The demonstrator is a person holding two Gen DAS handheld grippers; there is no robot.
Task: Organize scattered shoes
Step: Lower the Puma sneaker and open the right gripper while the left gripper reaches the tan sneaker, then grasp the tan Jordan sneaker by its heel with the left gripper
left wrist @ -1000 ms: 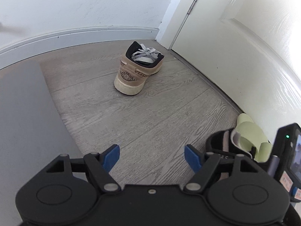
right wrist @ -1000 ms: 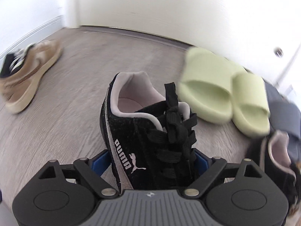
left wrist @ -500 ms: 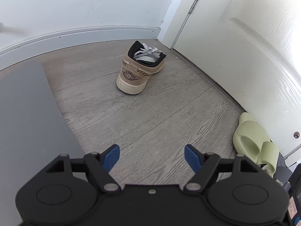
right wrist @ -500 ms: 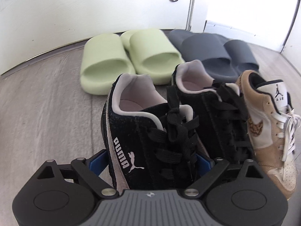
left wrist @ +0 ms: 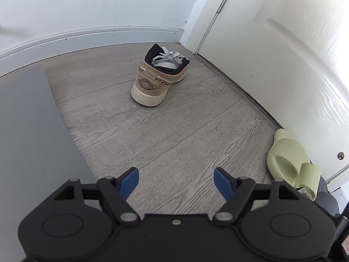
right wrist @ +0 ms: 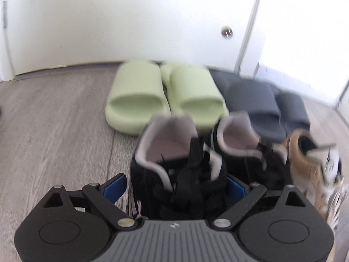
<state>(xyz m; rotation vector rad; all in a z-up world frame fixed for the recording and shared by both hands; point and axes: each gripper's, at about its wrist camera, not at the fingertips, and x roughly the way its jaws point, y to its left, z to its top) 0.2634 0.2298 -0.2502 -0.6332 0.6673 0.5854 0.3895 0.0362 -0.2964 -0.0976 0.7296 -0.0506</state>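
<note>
The right gripper (right wrist: 176,187) is clamping the black sneaker (right wrist: 174,163) beside its mate (right wrist: 244,144) (pairing them by the door), while the left gripper (left wrist: 176,182) is hanging wide open, empty, facing the stray tan sneaker (left wrist: 157,76).

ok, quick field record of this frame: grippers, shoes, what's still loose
left gripper: open, empty, over bare floor
right gripper: shut on black sneaker
matching black sneaker: on the floor right of the held one
green slides: side by side at the door
dark grey slides: right of the green pair
tan sneaker in row: right of the black ones
stray: tan sneaker, alone near the hinge corner
</note>
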